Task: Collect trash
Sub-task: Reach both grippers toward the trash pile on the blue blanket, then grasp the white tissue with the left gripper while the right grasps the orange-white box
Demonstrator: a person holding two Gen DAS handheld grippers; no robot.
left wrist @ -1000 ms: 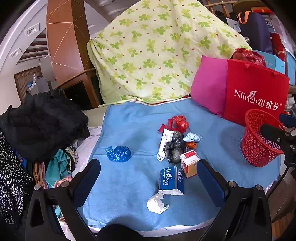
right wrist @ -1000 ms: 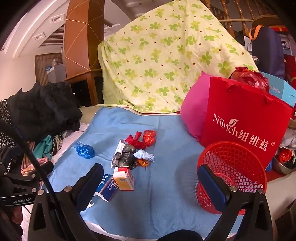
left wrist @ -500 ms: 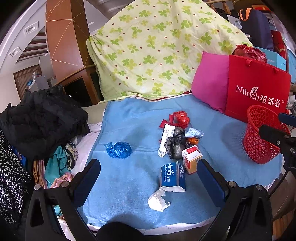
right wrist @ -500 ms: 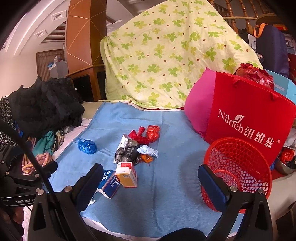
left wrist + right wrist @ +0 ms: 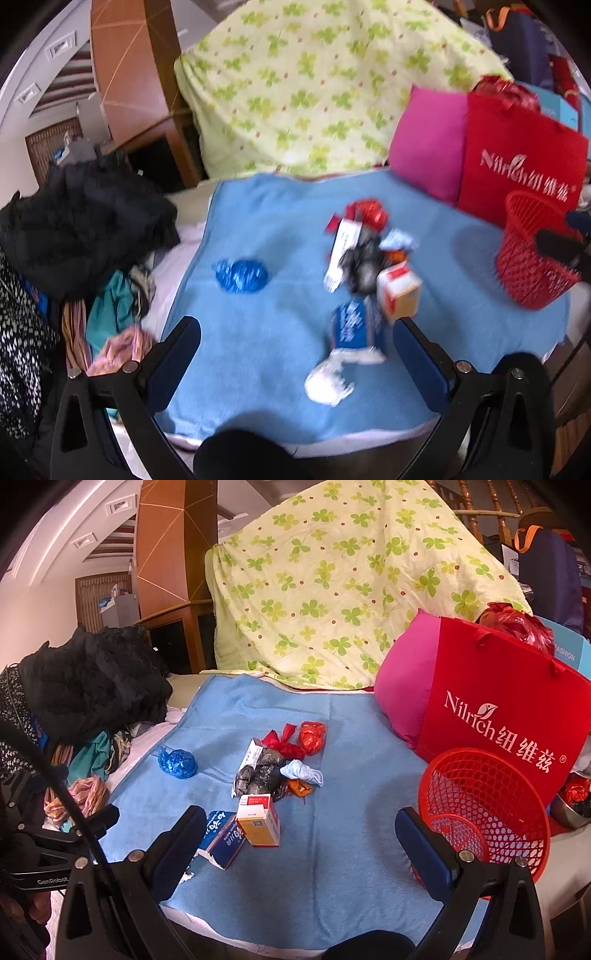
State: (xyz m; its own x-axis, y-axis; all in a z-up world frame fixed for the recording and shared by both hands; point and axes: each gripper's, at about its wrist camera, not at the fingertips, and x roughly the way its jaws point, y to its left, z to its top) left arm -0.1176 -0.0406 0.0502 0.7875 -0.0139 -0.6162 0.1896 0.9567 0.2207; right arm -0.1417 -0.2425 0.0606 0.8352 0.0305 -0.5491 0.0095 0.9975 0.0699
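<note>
A blue blanket (image 5: 332, 867) covers the bed and carries all the trash. At its right edge a red basket (image 5: 487, 805) stands upright and looks empty, in front of a red shopping bag (image 5: 498, 716). It appears to be the place for the trash.

Both grippers hover over the near edge, spread wide and grasping nothing: the right gripper (image 5: 295, 845) looks toward the boxes, and the left gripper (image 5: 295, 354) has the white paper wad (image 5: 327, 382) almost between its fingers.

The trash sits mid-blanket in a loose cluster: a black crumpled bag (image 5: 262, 775), with a red wrapper (image 5: 312, 736) behind it and a pale blue scrap (image 5: 303, 771) beside it. Nearer stand an orange-and-white box (image 5: 258, 821) and a blue box (image 5: 221, 834), touching each other. A blue plastic ball (image 5: 177, 762) lies apart on the left.

The first pick is probably a near item. Take the boxes across their narrow faces, one at a time, so neither topples. The left view is blurred, so steady that gripper before closing on the soft wad.
</note>
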